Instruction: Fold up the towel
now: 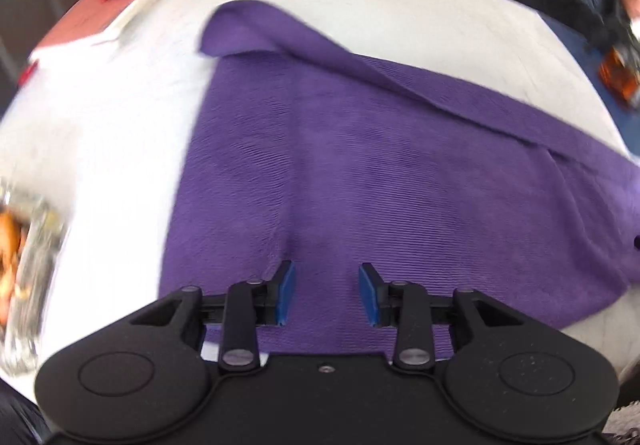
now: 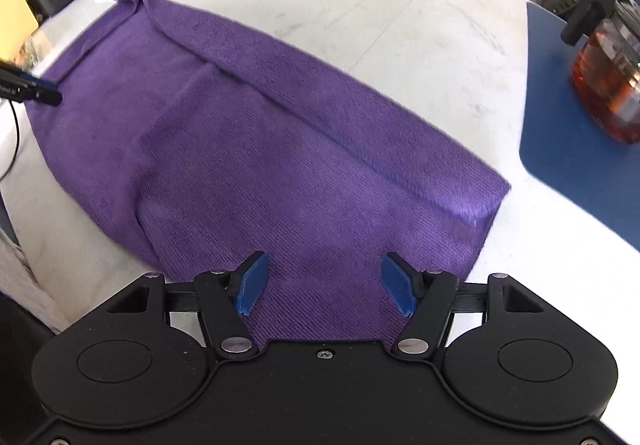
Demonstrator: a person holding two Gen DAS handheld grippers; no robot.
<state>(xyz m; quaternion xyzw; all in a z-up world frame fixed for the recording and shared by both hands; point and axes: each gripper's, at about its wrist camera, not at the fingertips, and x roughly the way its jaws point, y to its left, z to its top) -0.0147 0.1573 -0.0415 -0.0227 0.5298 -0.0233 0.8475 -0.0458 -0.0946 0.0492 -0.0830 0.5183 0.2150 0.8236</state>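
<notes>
1. Left wrist view: your left gripper (image 1: 327,294) is released, with a clear gap between the blue pads (image 1: 286,293) and nothing clamped. The purple towel (image 1: 360,165) lies on the white table (image 1: 120,117) directly ahead of and beneath the fingers, its far edge folded over.
2. Right wrist view: your right gripper (image 2: 326,283) is released, jaws wide. The towel (image 2: 248,133) lies beneath and ahead; a teapot (image 2: 608,85) stands far right.

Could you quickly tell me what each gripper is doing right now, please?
Left gripper: open, holding nothing, above the purple towel.
Right gripper: open wider, holding nothing, above the same towel.
</notes>
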